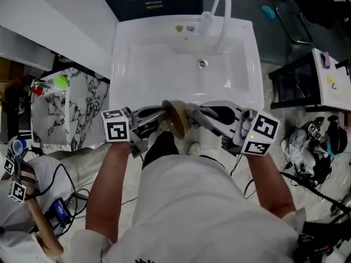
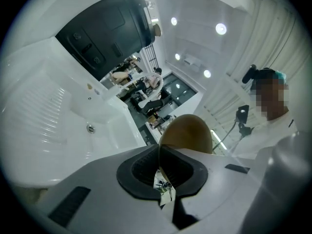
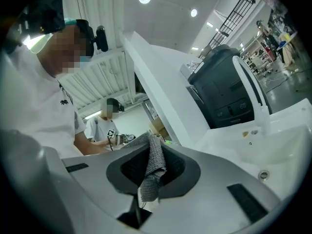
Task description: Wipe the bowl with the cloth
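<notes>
The left gripper's [image 2: 160,152] jaws are pinched together on the rim of the brown bowl [image 2: 187,133], whose thin edge runs down between the dark pads. The right gripper's [image 3: 155,147] jaws are closed on a fold of the grey knitted cloth [image 3: 153,167], with a loose end hanging below the pads.

In the head view the two grippers point at each other from left [image 1: 155,117] and right [image 1: 198,115]. The bowl [image 1: 176,117] is turned on edge between them, just above the near rim of the white sink [image 1: 123,53]. The cloth cannot be made out in that view.

The sink's drain [image 1: 202,63] lies farther off, and the curved white faucet [image 1: 221,15] rises at the far right corner. A marble-patterned cabinet [image 1: 55,116] stands to the sink's left.
</notes>
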The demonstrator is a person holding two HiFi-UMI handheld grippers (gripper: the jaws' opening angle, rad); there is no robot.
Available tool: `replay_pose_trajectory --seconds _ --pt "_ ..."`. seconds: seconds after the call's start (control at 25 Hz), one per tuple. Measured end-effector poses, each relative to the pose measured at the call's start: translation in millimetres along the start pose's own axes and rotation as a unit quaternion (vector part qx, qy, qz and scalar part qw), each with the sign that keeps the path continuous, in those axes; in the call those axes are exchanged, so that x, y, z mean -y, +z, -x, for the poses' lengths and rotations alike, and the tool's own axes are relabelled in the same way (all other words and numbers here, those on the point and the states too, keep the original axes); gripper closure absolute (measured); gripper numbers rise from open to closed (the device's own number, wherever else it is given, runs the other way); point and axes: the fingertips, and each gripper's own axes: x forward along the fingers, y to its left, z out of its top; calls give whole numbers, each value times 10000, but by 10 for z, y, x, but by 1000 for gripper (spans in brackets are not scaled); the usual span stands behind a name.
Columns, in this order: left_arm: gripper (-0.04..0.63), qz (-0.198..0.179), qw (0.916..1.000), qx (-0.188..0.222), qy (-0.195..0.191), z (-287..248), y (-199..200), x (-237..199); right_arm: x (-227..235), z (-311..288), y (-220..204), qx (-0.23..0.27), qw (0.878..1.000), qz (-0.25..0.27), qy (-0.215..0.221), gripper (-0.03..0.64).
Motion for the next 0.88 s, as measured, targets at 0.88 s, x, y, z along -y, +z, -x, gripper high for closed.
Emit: replay_pose_trajectory --seconds 0.88 --pt "577 513 9826 -140 1778 353 1068 -1472 1241 -310 38 -654 9844 3 -1633 580"
